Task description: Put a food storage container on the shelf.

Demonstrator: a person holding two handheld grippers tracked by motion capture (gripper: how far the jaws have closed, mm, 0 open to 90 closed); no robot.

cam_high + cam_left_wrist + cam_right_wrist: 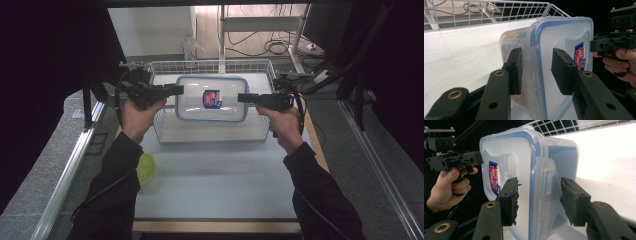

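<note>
Gripping lidded container [212, 98], over wire basket [165, 129]

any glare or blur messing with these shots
High view: soft overall, glare whitening the box lid above the wire basket. Left gripper view: the basket floor blown out white, the near jaws slightly soft. Right gripper view: the same white washout at right, dark at left.

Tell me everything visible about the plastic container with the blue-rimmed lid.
The container is a clear, rounded-rectangle plastic box with a translucent lid edged in blue, side latches down, and a red-and-blue label on top. Something pale shows inside, too blurred to name. It is held roughly level above the white wire basket, the left gripper clamping one short end and the right gripper the other, each with one pad on the lid and one below.
</note>
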